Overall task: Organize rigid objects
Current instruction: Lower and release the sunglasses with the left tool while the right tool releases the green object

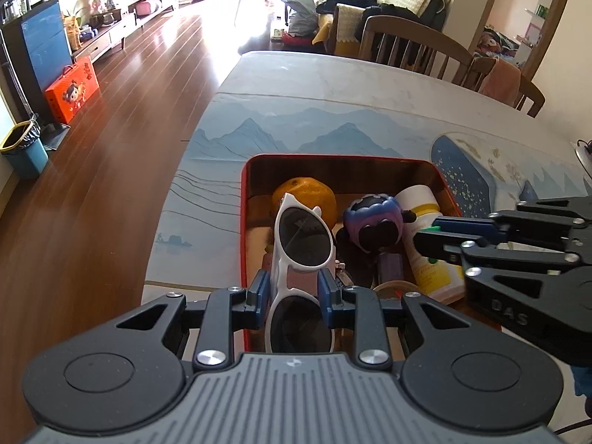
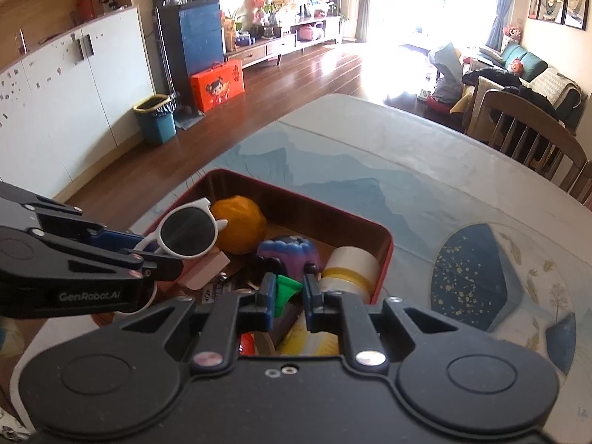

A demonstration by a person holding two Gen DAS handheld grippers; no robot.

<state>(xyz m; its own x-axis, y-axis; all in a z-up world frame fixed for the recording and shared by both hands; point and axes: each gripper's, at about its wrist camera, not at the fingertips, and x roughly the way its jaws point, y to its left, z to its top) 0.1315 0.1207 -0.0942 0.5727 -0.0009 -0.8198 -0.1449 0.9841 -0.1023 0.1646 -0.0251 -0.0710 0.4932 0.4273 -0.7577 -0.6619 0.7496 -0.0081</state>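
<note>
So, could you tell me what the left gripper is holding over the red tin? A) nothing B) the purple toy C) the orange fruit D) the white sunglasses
D: the left gripper is shut on the white sunglasses at the bridge, above the red tin, while the orange fruit and purple toy lie inside it.

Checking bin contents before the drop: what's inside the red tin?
In the red tin: an orange, a purple toy, a white-and-yellow bottle, some small clutter. The white sunglasses, held above the tin, and both tools cover the near part.
</note>
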